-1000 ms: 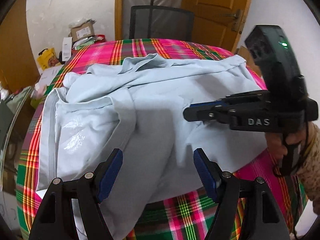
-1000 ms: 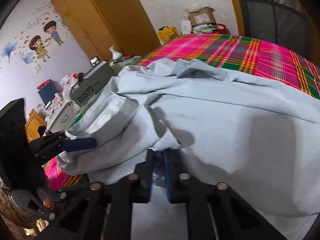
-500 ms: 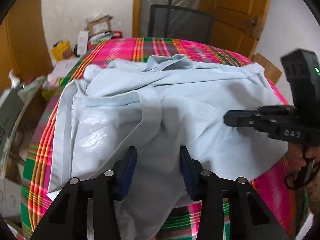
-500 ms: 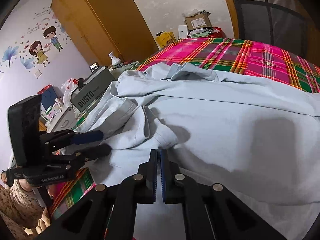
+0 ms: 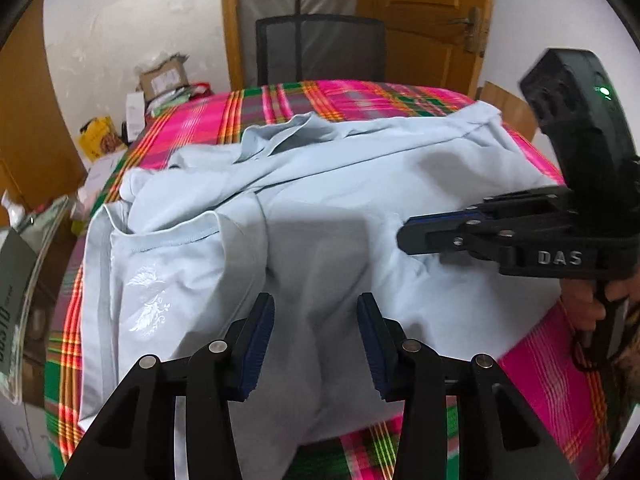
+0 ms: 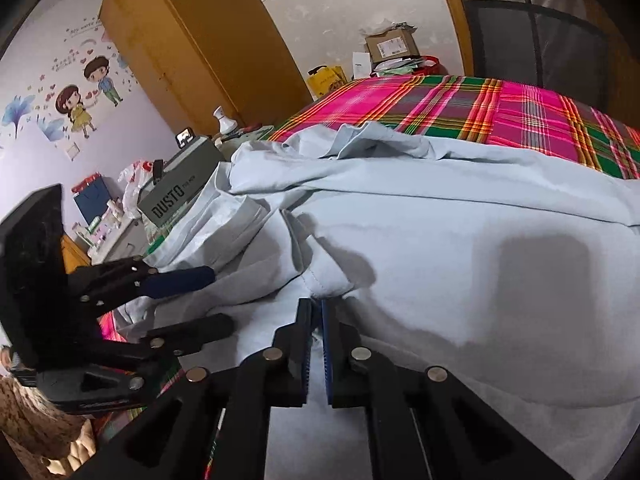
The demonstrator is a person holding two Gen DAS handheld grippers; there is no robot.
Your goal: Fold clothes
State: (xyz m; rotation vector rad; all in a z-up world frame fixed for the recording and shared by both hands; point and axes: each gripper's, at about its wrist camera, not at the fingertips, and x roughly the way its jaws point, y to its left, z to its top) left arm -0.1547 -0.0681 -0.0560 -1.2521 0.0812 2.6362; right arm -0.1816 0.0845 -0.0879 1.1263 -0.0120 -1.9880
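Nearest in the left wrist view, the left gripper (image 5: 316,340) stands with its jaws well apart over the near edge of the table (image 5: 552,376), holding nothing; a raised ridge of the pale blue shirt (image 5: 320,216) lies between and just beyond its blue pads (image 5: 258,340). The shirt runs crosswise over the plaid-covered table, its long axis side to side, with its lower part spilling over the near edge and its collar (image 5: 288,132) toward the far edge.

To the right, the right gripper (image 6: 316,344) has its jaws nearly closed; a fold of shirt sits at the tips, though whether the cloth is actually pinched cannot be told.

Judged from this, the left gripper is the nearer one to the central ridge, which lies straight ahead of it, so closing there looks the natural grasp for the next fold.

Beyond the far edge stands a dark chair (image 5: 320,48).
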